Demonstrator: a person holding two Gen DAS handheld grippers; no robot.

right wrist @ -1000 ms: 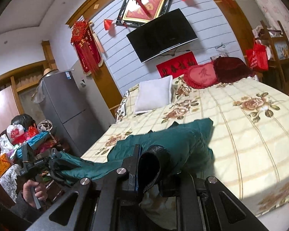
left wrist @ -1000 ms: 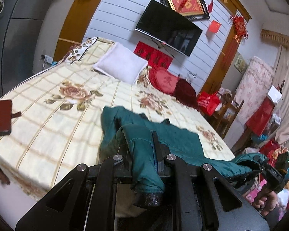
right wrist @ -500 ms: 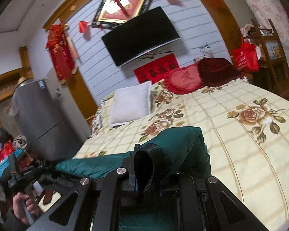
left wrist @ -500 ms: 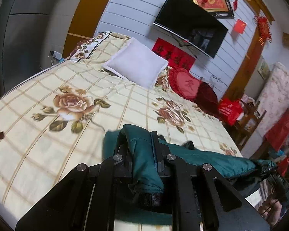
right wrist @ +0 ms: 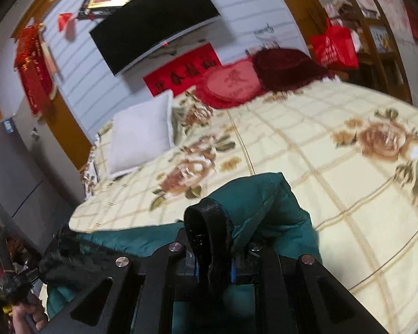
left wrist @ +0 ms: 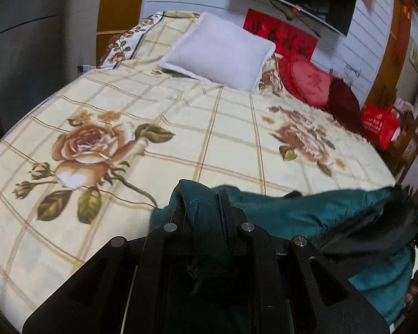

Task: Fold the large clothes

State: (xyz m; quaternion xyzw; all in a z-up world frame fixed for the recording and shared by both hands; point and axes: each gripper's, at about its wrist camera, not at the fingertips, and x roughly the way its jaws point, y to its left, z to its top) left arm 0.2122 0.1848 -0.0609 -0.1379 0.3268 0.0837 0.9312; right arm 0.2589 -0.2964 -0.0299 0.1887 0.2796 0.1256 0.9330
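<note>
A dark teal padded jacket (left wrist: pixel 306 211) with a black furry collar is stretched between my two grippers above the near part of the bed (left wrist: pixel 181 128). My left gripper (left wrist: pixel 206 217) is shut on one teal sleeve end. My right gripper (right wrist: pixel 211 239) is shut on the other sleeve, whose black cuff (right wrist: pixel 206 222) loops up between the fingers. The jacket (right wrist: pixel 253 194) spans from one gripper to the other; the black collar (right wrist: pixel 69 253) hangs at its middle. The other gripper and hand show at each view's edge.
The bed has a cream checked cover with rose prints. A white pillow (left wrist: pixel 220 53), a red heart cushion (left wrist: pixel 306 80) and a dark red cushion (left wrist: pixel 345 100) lie at the head. A TV (right wrist: pixel 153 25) hangs on the wall. A grey fridge (right wrist: pixel 11 167) stands left, a red bag (right wrist: pixel 334 44) right.
Both grippers have carried the jacket forward over the bed and tilted down; the bed cover now fills the views and the jacket is spread wider between them.
</note>
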